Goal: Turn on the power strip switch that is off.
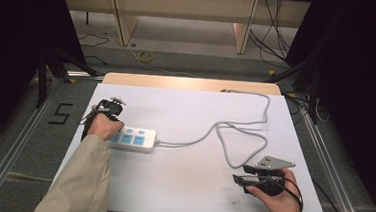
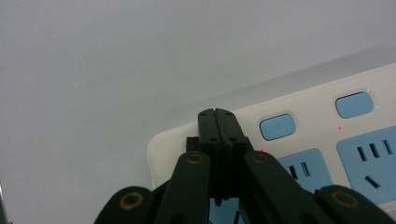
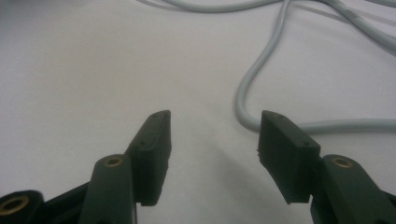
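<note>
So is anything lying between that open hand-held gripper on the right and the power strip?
Yes: a loop of the grey cable lies on the table between the right hand-held gripper and the power strip.

One white plastic power strip [image 1: 132, 138] with three blue socket panels, one grey cable [image 1: 234, 134] looped across one white table [image 1: 180, 185], two black two-jaw grippers, left [image 1: 107, 106] and right [image 1: 243, 180], are counted.

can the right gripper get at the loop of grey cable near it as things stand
Probably yes. The right gripper has its jaws open and nothing between them, and the grey cable curves across bare table just ahead of its tips, with nothing lying between. The power strip sits well off toward the left gripper.
</note>
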A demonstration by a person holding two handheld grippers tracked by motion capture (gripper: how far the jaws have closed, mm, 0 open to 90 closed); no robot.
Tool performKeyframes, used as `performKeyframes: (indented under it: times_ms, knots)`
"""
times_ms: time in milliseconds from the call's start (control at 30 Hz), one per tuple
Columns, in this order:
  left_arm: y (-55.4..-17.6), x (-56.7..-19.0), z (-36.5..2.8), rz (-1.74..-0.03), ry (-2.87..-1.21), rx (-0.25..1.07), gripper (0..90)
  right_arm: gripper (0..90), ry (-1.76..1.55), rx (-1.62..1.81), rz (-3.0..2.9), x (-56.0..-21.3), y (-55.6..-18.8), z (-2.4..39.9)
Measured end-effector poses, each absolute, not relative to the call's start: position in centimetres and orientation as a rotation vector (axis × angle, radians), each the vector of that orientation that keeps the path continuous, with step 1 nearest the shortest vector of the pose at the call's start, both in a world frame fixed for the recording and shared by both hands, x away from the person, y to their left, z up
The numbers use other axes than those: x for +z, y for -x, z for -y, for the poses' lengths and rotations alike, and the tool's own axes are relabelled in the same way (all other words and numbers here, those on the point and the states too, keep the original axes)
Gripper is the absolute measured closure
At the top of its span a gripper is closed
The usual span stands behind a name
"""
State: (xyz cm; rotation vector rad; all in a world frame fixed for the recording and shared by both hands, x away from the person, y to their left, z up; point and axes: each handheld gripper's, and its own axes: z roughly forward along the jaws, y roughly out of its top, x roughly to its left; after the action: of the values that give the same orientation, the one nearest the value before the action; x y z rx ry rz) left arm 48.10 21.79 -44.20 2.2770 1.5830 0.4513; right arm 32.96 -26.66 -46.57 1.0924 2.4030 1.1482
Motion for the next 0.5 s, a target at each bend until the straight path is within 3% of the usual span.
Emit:
performKeyframes:
  times_ms: [500]
  knots:
    - [-47.95,-44.39,-22.14,-1.583,-2.257,0.436,90.0,45.7,-1.089,1.148,-2.402,-46.55,-32.92,26.63]
